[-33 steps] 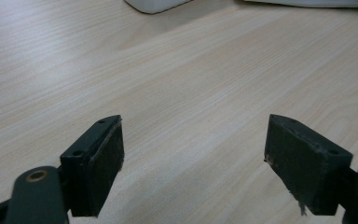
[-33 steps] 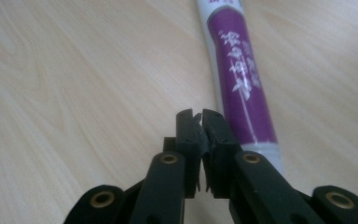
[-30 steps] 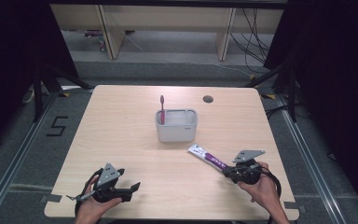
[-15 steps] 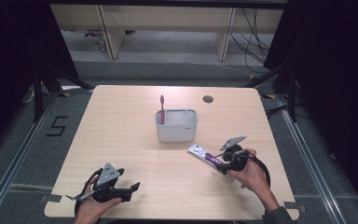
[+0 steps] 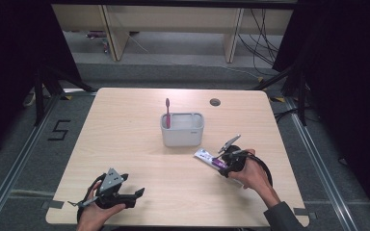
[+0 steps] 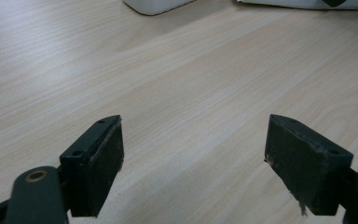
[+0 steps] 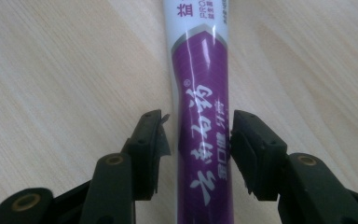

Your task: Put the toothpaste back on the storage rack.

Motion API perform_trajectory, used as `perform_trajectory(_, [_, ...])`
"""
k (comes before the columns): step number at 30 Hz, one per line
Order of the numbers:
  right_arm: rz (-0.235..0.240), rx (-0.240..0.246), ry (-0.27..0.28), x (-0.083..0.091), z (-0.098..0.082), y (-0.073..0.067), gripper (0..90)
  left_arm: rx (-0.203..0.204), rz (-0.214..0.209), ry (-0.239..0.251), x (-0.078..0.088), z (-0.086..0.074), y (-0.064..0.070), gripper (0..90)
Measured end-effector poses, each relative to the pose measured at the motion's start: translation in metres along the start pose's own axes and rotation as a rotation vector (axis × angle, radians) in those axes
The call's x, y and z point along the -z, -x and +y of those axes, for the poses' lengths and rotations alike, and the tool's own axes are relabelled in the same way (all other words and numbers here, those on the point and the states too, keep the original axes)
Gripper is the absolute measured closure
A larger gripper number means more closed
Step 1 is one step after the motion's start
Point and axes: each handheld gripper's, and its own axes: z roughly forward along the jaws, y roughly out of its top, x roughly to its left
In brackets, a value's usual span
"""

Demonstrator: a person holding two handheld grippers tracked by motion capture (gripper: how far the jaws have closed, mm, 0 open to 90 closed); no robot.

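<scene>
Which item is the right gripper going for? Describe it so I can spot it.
On the light wooden table, look just right of the grey plastic caddy. Lying flat there is a white-and-purple toothpaste tube, unlike the red toothbrush standing upright in the caddy.

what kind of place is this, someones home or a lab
Most likely a lab or recording room: a bare wooden table on a taped, numbered floor, dark curtains at the sides, and loose cables running under benches behind.
</scene>
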Motion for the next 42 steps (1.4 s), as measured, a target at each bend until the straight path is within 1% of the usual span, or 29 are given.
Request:
perform_trajectory(2, [0.006, 0.005, -0.003, 0.000, 0.001, 0.001, 54.9, -0.001, 0.000, 0.000, 0.000, 0.000, 0.000, 19.2])
perform_trajectory(3, [0.006, -0.009, -0.010, -0.001, 0.002, 0.000, 54.9, 0.001, 0.001, 0.004, 0.000, 0.000, 0.001, 19.2])
perform_trajectory(4, [0.012, -0.005, -0.021, -0.003, 0.004, 0.001, 55.4, 0.003, 0.000, 0.007, 0.000, 0.000, 0.001, 19.2])
perform_trajectory(5, [0.015, -0.023, -0.050, -0.003, 0.006, 0.001, 56.4, -0.006, 0.000, -0.003, 0.000, 0.000, 0.001, 19.2])
perform_trajectory(6, [0.020, 0.004, -0.042, -0.005, 0.007, 0.003, 56.8, -0.004, 0.000, -0.003, 0.000, 0.000, 0.001, 19.2])
perform_trajectory(7, [0.018, 0.004, -0.051, -0.005, 0.008, 0.003, 57.4, 0.000, 0.000, 0.001, 0.000, 0.000, 0.001, 19.2])
perform_trajectory(8, [0.022, -0.010, -0.064, -0.005, 0.009, 0.003, 57.9, 0.004, -0.001, 0.006, 0.000, 0.000, 0.001, 19.1])
perform_trajectory(9, [0.026, 0.007, -0.067, -0.006, 0.010, 0.005, 58.1, -0.007, -0.007, 0.002, 0.000, 0.000, 0.000, 19.2])
perform_trajectory(10, [0.033, -0.004, -0.082, -0.006, 0.011, 0.004, 58.7, -0.002, -0.005, 0.006, 0.000, 0.000, 0.001, 19.1])
perform_trajectory(12, [0.030, -0.008, -0.086, -0.006, 0.012, 0.004, 59.4, -0.002, -0.006, 0.005, 0.000, 0.000, 0.000, 19.1])
perform_trajectory(14, [0.034, 0.027, -0.116, -0.009, 0.015, 0.007, 61.4, 0.000, -0.007, 0.006, 0.000, 0.001, 0.000, 19.2])
perform_trajectory(16, [0.036, 0.020, -0.134, -0.010, 0.017, 0.007, 61.7, 0.000, -0.007, 0.005, 0.000, 0.000, 0.000, 19.2])
perform_trajectory(17, [0.040, 0.032, -0.139, -0.012, 0.019, 0.008, 61.8, -0.002, -0.007, 0.006, 0.000, 0.001, 0.000, 19.2])
perform_trajectory(19, [0.037, 0.011, -0.165, -0.012, 0.021, 0.006, 61.9, -0.003, -0.006, 0.004, 0.001, 0.001, 0.001, 19.2])
perform_trajectory(20, [0.015, 0.048, -0.179, -0.013, 0.022, 0.008, 62.0, -0.002, -0.006, 0.004, 0.001, 0.001, 0.001, 19.2])
perform_trajectory(21, [0.017, 0.090, -0.170, -0.014, 0.023, 0.011, 62.2, -0.004, -0.007, 0.002, 0.001, 0.001, 0.000, 19.2])
perform_trajectory(22, [0.017, 0.090, -0.170, -0.014, 0.023, 0.011, 62.2, -0.004, -0.007, 0.002, 0.001, 0.001, 0.000, 19.2])
perform_trajectory(23, [0.005, 0.054, -0.194, -0.013, 0.024, 0.007, 62.2, -0.003, -0.003, 0.002, 0.001, 0.001, 0.001, 19.2])
perform_trajectory(24, [0.011, 0.047, -0.208, -0.013, 0.025, 0.006, 62.4, -0.003, -0.002, 0.001, 0.001, 0.001, 0.001, 19.2])
perform_trajectory(25, [0.023, 0.065, -0.206, -0.014, 0.026, 0.009, 62.6, -0.004, -0.006, 0.002, 0.001, 0.001, 0.001, 19.1])
perform_trajectory(26, [0.023, 0.065, -0.206, -0.014, 0.026, 0.009, 62.6, -0.004, -0.006, 0.002, 0.001, 0.001, 0.001, 19.2])
perform_trajectory(27, [0.019, 0.083, -0.230, -0.014, 0.028, 0.010, 62.6, -0.006, -0.001, 0.003, 0.002, 0.001, 0.001, 19.2])
perform_trajectory(30, [0.023, 0.069, -0.237, -0.015, 0.030, 0.008, 62.7, 0.003, -0.003, 0.011, 0.001, 0.001, 0.002, 19.2])
perform_trajectory(31, [0.025, 0.064, -0.240, -0.016, 0.030, 0.007, 63.0, -0.007, -0.007, 0.007, 0.001, 0.001, 0.001, 19.1])
perform_trajectory(33, [0.017, 0.062, -0.252, -0.015, 0.031, 0.007, 63.1, -0.003, -0.004, 0.003, 0.001, 0.001, 0.002, 19.2])
perform_trajectory(35, [0.026, 0.058, -0.278, -0.016, 0.035, 0.006, 63.4, -0.006, -0.007, 0.004, 0.001, 0.001, 0.002, 19.2])
perform_trajectory(37, [0.031, 0.073, -0.290, -0.016, 0.037, 0.005, 63.9, 0.002, -0.010, 0.012, 0.000, 0.001, 0.003, 19.2])
perform_trajectory(38, [0.034, 0.075, -0.297, -0.016, 0.038, 0.005, 64.1, -0.006, -0.014, 0.004, 0.001, 0.001, 0.003, 19.1])
perform_trajectory(42, [0.039, 0.071, -0.309, -0.016, 0.039, 0.004, 65.1, -0.002, -0.016, 0.008, 0.001, 0.001, 0.004, 19.2])
